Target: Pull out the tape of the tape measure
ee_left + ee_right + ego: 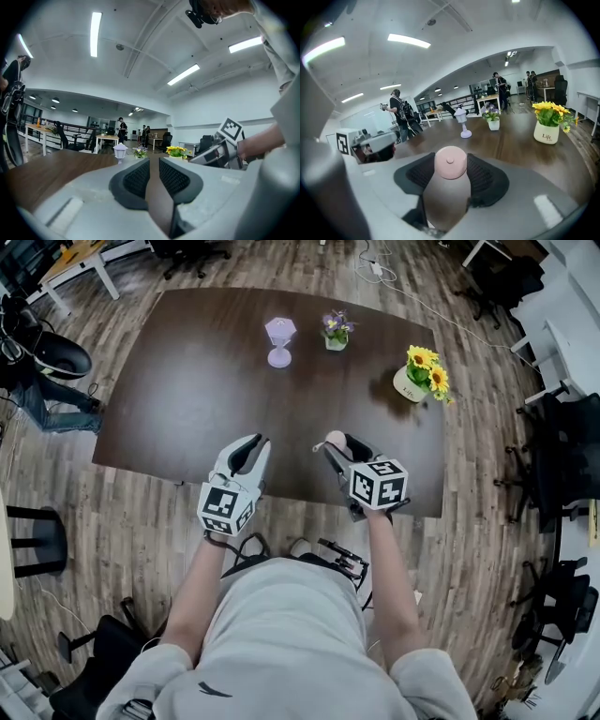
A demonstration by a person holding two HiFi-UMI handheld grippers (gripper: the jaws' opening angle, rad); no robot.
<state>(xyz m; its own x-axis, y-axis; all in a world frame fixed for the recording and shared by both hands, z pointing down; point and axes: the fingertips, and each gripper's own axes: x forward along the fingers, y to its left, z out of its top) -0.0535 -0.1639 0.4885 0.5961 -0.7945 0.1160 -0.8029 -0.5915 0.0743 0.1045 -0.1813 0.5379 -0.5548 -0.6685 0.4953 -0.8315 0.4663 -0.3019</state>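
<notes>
**Case gripped, tape not yet drawn**

The dark brown wooden counter (187, 381) fills the upper middle of the head view, and you are working at its near edge, low in the frame's centre. Both of your forearms reach forward side by side, roughly level. The grippers are near each other and point up the frame, towards the counter.

Your right gripper (339, 448) is clamped on the small round pale-pink tape measure (450, 162). The case sits upright between the dark ribbed fingers (485, 177), its flat face with the centre button towards that gripper's camera.

Your left gripper (154, 165) is empty. Its fingers (137, 179) stand a narrow gap apart, with only the counter showing between them.

No view shows the tape's end tab, so find it first. I judge you will have to turn the right gripper until the slot faces left. Then bring the left fingers across and close them squarely on the tab. Hold the case firm and draw the left gripper away in a straight line, level with the slot, so the tape neither twists nor slips.
</notes>
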